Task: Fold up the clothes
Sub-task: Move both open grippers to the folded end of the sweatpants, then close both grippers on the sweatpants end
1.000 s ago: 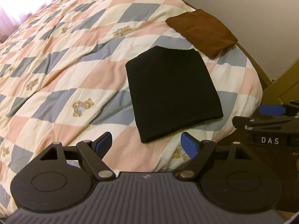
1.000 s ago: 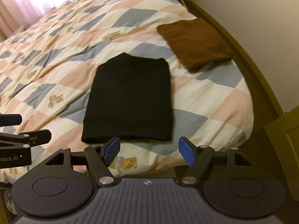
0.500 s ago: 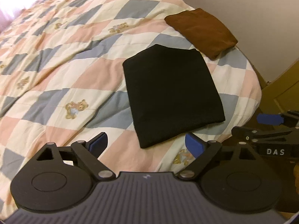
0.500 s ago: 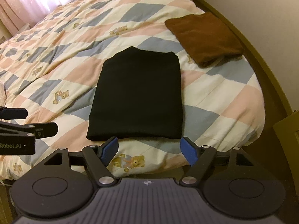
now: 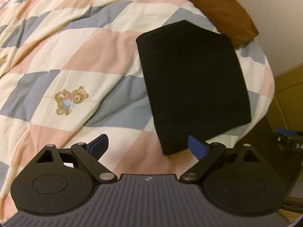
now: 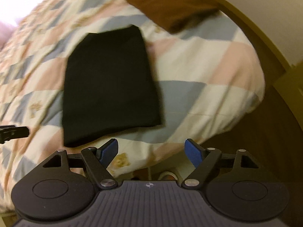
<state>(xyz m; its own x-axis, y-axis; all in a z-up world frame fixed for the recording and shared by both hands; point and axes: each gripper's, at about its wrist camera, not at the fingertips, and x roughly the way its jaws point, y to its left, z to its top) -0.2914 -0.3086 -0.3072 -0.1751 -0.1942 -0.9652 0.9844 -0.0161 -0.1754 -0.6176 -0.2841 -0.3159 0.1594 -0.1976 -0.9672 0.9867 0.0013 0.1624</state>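
Note:
A folded black garment (image 5: 193, 83) lies flat on the checked quilt near the bed's corner; it also shows in the right wrist view (image 6: 111, 83). A folded brown garment (image 5: 221, 13) lies beyond it by the wall, and shows in the right wrist view (image 6: 170, 3). My left gripper (image 5: 148, 145) is open and empty, just short of the black garment's near left corner. My right gripper (image 6: 151, 149) is open and empty, near the black garment's near edge, above the bed's edge. The right wrist view is blurred by motion.
The quilt (image 5: 75, 56) has pink, blue and cream squares with teddy bears. A wall (image 5: 274, 9) and wooden bed frame (image 6: 265, 43) run along the right. The right gripper shows at the left view's right edge (image 5: 289, 143); the left gripper shows at the right view's left edge (image 6: 13, 132).
Both grippers have moved closer to the bed and the black garment. The right wrist view has swung and tilted, now blurred. Both stay open.

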